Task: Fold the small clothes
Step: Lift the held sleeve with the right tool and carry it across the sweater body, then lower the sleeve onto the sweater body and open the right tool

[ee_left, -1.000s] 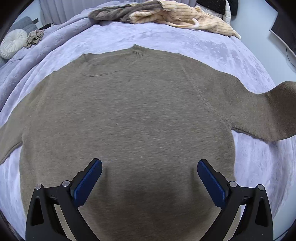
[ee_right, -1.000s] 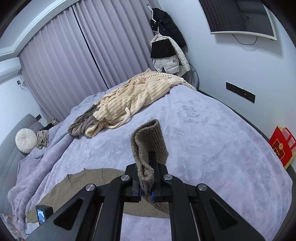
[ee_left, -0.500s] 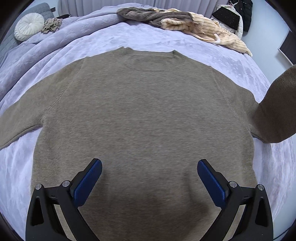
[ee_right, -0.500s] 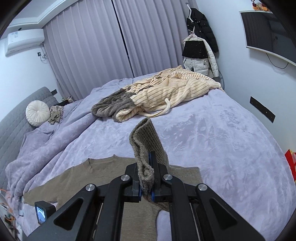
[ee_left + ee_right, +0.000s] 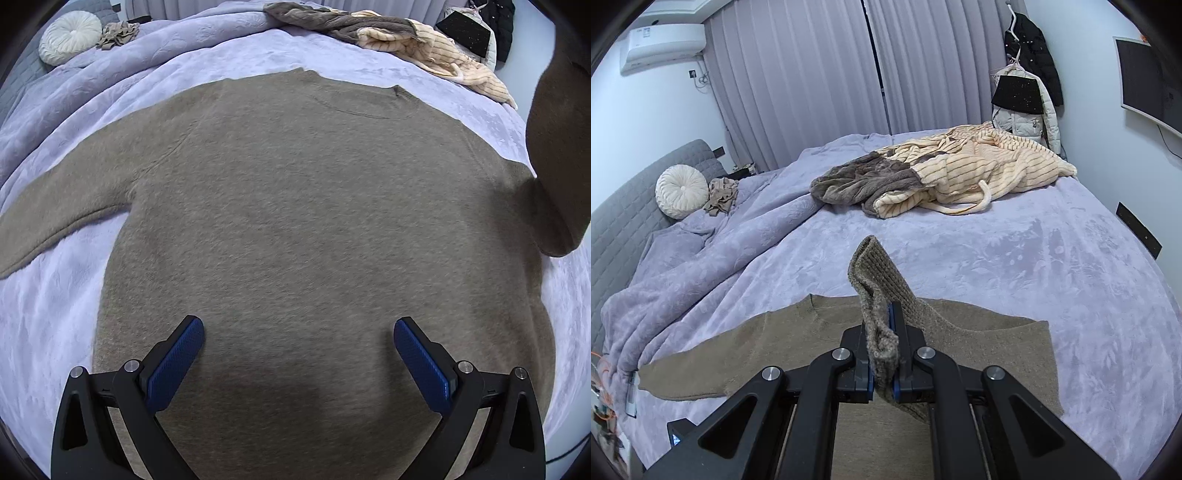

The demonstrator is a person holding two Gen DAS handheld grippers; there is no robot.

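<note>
Lavender bed (image 5: 1015,266) carries everything: right gripper (image 5: 884,354) is clamped on the ribbed cuff (image 5: 879,273) of the brown sweater (image 5: 314,221), sleeve lifted over its right shoulder. Left gripper (image 5: 298,354) hangs wide, empty, above the hem; sweater lies flat mid-bed, striped robe (image 5: 960,170) at the far edge.

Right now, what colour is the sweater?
Taupe brown sweater, plain, no pattern. Best in the left wrist view.

A sweater (image 5: 314,221) is spread flat on the bed (image 5: 1052,266). Beyond its collar a heap of clothes (image 5: 942,177) is piled — a round cushion (image 5: 681,191) is set to the sweater's far left.
</note>
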